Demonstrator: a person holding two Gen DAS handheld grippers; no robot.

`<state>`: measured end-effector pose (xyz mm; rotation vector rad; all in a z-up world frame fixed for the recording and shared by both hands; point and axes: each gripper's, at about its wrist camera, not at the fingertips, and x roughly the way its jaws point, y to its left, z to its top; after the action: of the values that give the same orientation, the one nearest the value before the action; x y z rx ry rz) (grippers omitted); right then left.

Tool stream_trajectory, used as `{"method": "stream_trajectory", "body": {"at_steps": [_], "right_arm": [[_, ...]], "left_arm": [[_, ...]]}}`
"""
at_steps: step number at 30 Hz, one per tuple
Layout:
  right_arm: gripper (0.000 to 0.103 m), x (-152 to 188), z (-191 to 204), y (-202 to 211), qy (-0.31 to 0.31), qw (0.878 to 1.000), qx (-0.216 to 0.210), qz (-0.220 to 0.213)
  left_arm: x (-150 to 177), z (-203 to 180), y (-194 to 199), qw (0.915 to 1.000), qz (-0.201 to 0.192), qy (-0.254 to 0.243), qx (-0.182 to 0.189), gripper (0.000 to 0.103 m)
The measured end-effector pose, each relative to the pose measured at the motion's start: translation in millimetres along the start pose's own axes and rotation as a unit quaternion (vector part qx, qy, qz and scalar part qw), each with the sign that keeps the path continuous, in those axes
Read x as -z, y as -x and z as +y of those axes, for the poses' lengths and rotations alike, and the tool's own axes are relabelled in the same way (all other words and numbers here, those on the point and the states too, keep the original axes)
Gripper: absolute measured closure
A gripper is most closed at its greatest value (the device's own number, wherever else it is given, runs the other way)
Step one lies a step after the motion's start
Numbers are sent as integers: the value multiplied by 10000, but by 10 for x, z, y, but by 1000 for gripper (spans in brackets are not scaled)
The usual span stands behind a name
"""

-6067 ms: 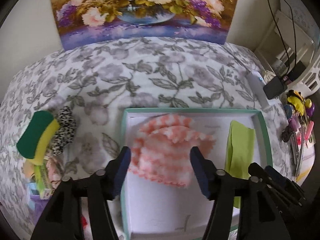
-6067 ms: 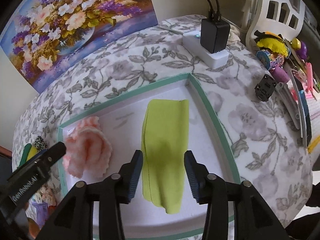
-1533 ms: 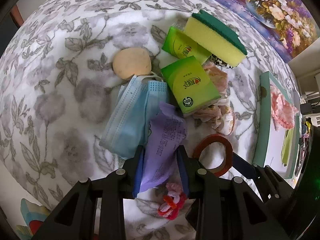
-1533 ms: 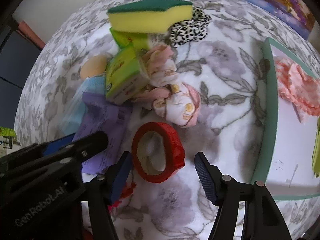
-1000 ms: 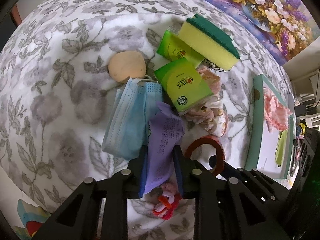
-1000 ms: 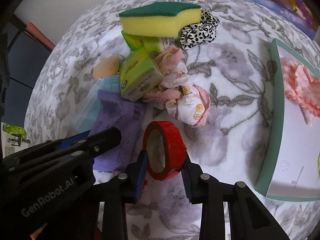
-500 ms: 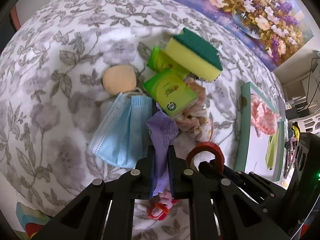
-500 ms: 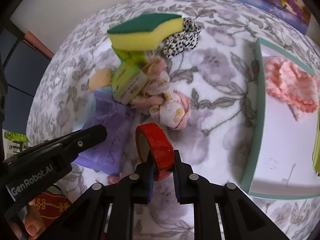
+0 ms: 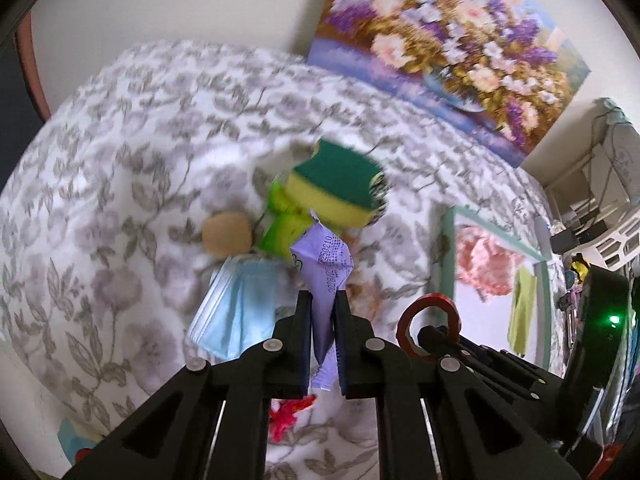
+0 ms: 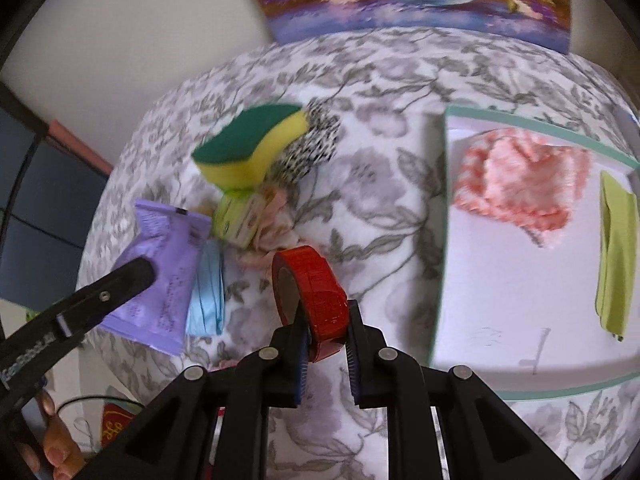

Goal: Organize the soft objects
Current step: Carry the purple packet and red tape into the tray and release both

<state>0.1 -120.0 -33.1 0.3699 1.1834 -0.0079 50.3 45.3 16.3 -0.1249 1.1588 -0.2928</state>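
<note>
Left tool (image 9: 322, 312) clenched on the purple packet (image 9: 326, 268), lifted clear of the pile near the table's left edge; sponge (image 10: 250, 146), green tissue packs (image 10: 236, 220), blue mask (image 10: 206, 292) and leopard scrunchie (image 10: 310, 148) not yet sorted. Right tool (image 10: 326, 334) grips the red tape roll (image 10: 310, 288) between pile and tray; tray (image 10: 438, 280) toward the right edge holds only pink cloth (image 10: 520, 184) and green cloth (image 10: 616, 256); judged early, most remains.

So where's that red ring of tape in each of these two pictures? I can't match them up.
Left wrist view: the red tape ring is lower right of centre, held by the other gripper's fingers beside the purple packet.
Right wrist view: it stands at centre, pinched by the right gripper.
Shared landmark: the yellow and green sponge, on the pile beyond the ring in both views.
</note>
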Motion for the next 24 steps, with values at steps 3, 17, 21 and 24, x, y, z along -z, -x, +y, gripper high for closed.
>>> {"method": "stream_trajectory", "body": {"at_steps": [3, 17, 21, 24], "right_arm": [[86, -40, -93, 104, -162, 9997, 32, -155], [86, -58, -1115, 567, -1372, 9851, 875, -558], [86, -14, -1454, 616, -1702, 9784, 1049, -523], [86, 54, -1758, 677, -2029, 9716, 1098, -523]], "left_arm": [[-67, -193, 128, 9997, -175, -198, -2, 92], [-7, -1401, -52, 9930, -152, -1150, 237, 92], [118, -1632, -252, 9900, -39, -1347, 419, 92], [189, -1770, -429, 9885, 209, -1403, 521, 92]]}}
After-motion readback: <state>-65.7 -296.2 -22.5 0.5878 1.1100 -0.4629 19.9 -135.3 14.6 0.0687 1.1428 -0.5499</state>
